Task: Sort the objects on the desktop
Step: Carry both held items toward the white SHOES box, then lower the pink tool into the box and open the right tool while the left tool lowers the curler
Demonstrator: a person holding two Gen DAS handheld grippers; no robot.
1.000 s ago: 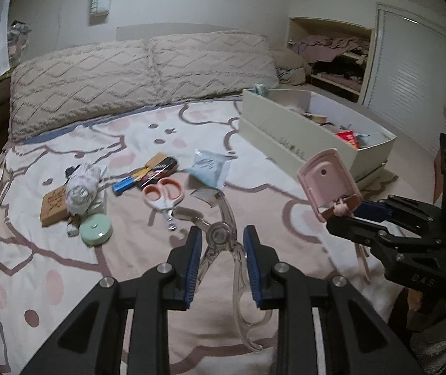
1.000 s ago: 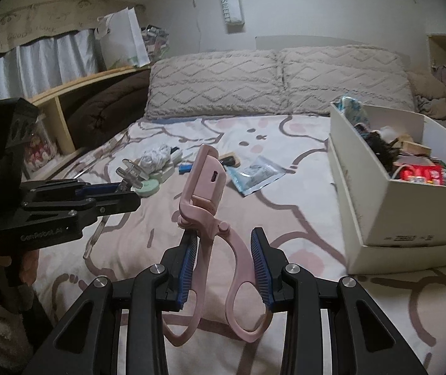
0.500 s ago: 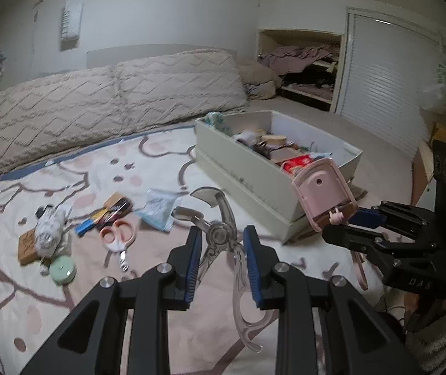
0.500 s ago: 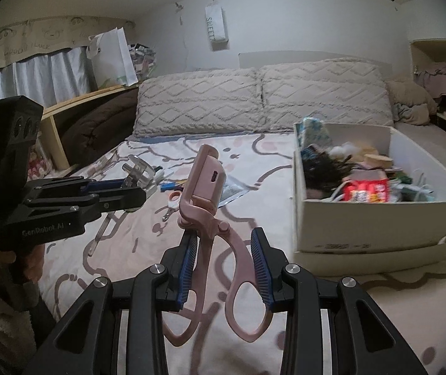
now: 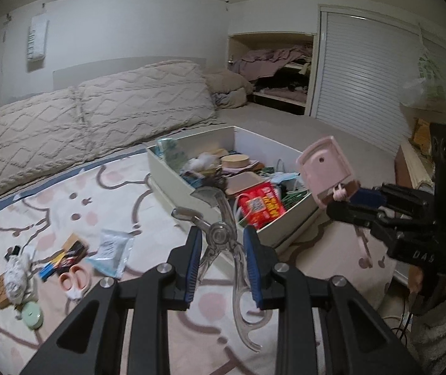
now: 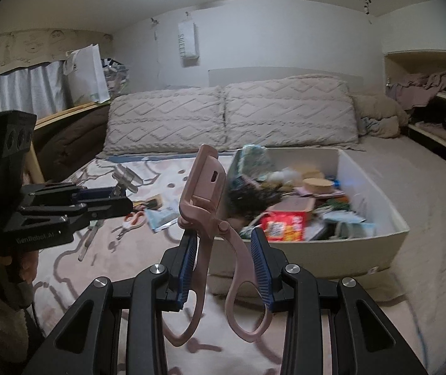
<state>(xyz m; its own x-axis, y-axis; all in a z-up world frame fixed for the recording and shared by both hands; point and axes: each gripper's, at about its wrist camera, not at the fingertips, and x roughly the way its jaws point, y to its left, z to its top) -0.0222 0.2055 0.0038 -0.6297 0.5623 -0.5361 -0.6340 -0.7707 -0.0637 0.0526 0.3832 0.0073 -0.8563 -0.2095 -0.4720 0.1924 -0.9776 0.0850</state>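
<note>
A pink plastic eyelash curler (image 6: 210, 206) stands upright, handle loops down, clamped in the right gripper (image 6: 224, 251) near the open white box (image 6: 376, 193). The left gripper (image 5: 223, 250) pinches a clear-handled, metal-headed curler (image 5: 223, 234), head pointing toward the cluttered box above the patterned bedspread (image 5: 97, 193).

Both grippers w/ curlers moved toward white box (image 5: 172, 175): now frame centre, earlier upper right.
</note>
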